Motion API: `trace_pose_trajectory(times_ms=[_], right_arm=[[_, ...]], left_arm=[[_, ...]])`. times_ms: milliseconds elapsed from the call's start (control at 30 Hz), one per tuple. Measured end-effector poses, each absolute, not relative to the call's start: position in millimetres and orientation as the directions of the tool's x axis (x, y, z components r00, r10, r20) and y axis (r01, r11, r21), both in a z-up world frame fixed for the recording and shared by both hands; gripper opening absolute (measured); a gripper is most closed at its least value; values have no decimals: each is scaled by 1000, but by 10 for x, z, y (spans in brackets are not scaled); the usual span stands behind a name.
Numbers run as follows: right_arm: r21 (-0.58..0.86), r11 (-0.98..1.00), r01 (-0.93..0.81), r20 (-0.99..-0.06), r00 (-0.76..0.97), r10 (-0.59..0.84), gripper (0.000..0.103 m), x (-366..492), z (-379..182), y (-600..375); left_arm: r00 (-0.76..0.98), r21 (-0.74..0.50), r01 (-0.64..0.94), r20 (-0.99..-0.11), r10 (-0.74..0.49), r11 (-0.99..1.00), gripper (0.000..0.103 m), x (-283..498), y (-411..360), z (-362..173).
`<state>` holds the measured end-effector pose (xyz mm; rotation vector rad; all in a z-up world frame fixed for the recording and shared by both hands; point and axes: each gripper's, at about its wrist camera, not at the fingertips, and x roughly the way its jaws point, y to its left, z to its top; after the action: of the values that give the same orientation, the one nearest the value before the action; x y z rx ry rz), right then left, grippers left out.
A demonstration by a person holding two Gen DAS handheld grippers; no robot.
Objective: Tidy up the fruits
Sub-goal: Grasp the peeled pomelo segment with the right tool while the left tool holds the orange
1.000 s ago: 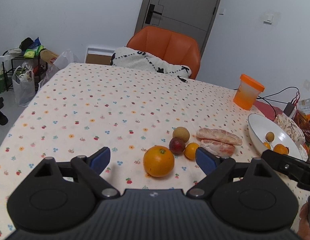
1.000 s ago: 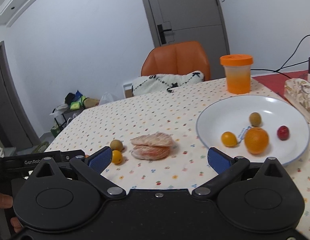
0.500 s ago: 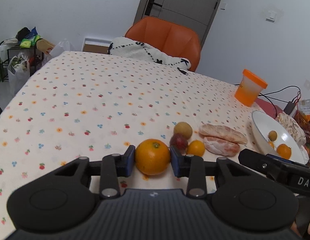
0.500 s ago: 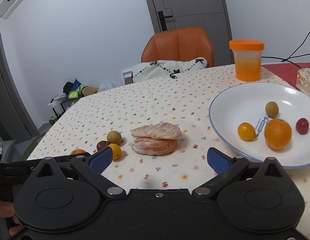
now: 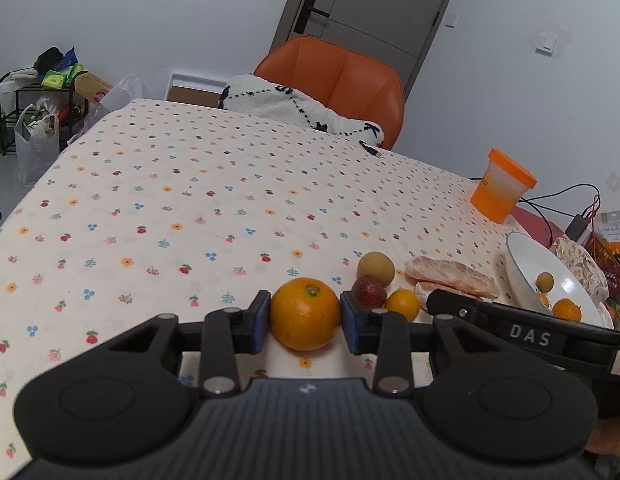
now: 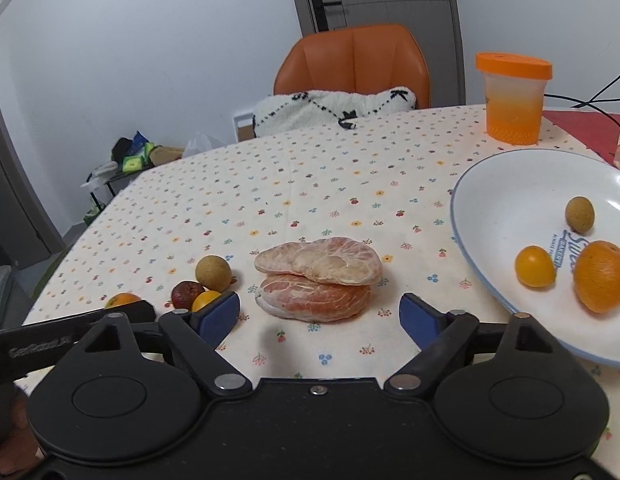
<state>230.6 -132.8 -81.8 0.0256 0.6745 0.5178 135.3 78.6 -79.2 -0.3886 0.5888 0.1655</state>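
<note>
fingers of the left gripper [image 5: 305,319] clench the orange [image 5: 305,313] on the near tablecloth, while the right gripper [image 6: 320,314], nothing grasped, is closing around the peeled pomelo segments [image 6: 318,278]. next, i judge, both lift right to the white plate [image 6: 494,196]. readable: "das", "genrobot".

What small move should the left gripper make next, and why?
Probably lift the orange straight up off the tablecloth. The left gripper already has its jaws pressed on both sides of it, it appears to sit on the cloth, and the plate holding other fruit lies to the right.
</note>
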Motion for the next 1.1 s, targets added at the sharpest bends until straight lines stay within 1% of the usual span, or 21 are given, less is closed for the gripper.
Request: trace_pose_trajectory(times_ms=[233, 400, 700, 733, 833, 1100], right_arm=[[143, 883, -447, -590, 678, 439, 85, 2335, -844, -1197], [113, 887, -448, -587, 690, 423, 84, 2345, -858, -1149], [84, 890, -449, -582, 703, 410, 72, 2348, -857, -1140], [84, 889, -450, -580, 703, 411, 68, 2344, -853, -1142], [112, 888, -445, -573, 701, 424, 66, 2328, -838, -1192], [179, 876, -448, -519, 713, 471, 65, 2197, -731, -1455]], left_arm=[[822, -312, -297, -564, 75, 903, 36, 1337, 856, -796], [822, -316, -302, -564, 78, 900, 36, 1339, 872, -793], [820, -318, -307, -566, 80, 897, 36, 1324, 857, -791], [819, -316, -308, -567, 82, 897, 36, 1319, 853, -788], [817, -308, -310, -570, 87, 899, 36, 1293, 834, -775], [824, -296, -293, -560, 83, 909, 36, 1297, 698, -691]])
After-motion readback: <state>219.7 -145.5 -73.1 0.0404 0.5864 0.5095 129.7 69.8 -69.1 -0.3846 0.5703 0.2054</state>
